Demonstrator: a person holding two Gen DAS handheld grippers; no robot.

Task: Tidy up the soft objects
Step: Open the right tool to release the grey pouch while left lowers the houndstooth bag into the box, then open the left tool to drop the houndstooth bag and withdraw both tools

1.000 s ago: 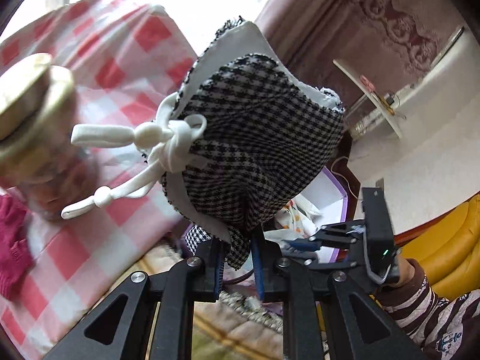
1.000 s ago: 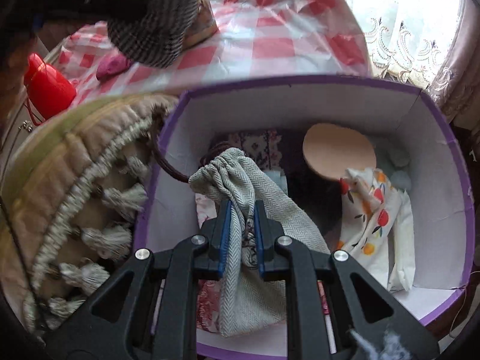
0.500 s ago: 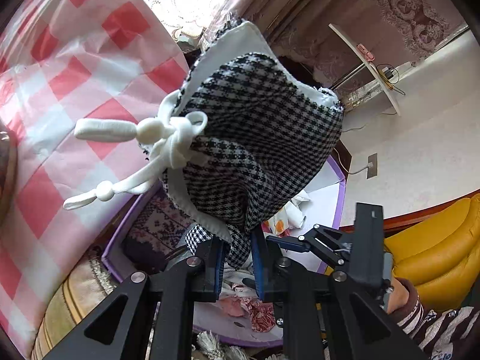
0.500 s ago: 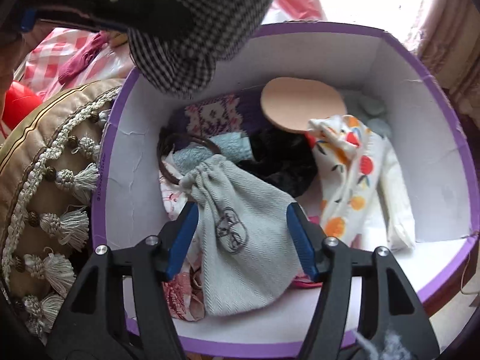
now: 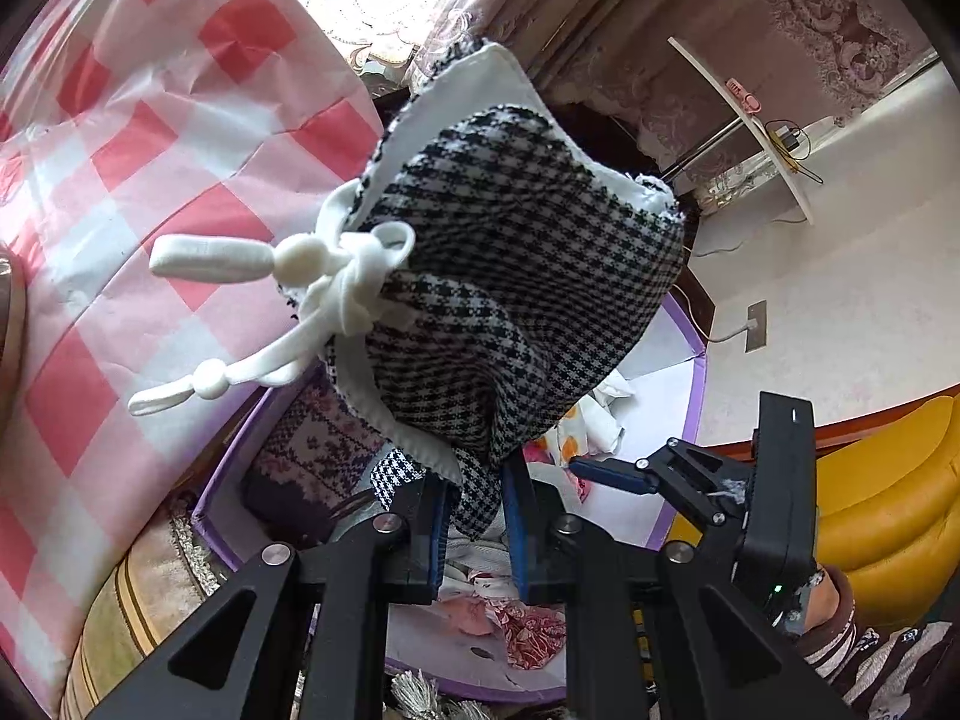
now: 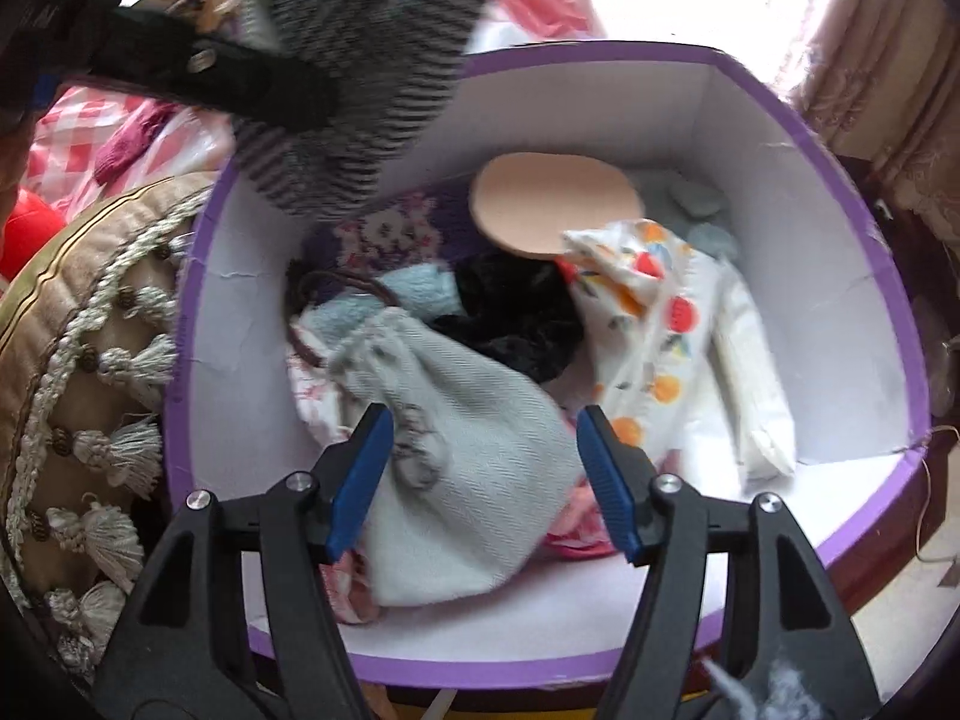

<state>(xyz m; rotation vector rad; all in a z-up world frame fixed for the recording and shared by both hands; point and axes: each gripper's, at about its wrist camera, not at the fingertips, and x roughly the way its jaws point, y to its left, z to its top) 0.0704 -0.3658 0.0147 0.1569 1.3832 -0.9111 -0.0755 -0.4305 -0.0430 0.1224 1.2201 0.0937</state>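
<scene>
Both wrist views close, looking down, sharing purple box (image 5: 684,420) (image 6: 864,228)

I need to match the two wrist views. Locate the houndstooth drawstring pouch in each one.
Left wrist: houndstooth drawstring pouch fills the centre, its corner pinched in the left gripper.
Right wrist: top left, blurred, above the box's far-left side.
Shared landmark: purple-rimmed box.

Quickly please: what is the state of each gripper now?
Left gripper: closed on the houndstooth drawstring pouch.
Right gripper: open, holding nothing, above the grey pouch.
</scene>
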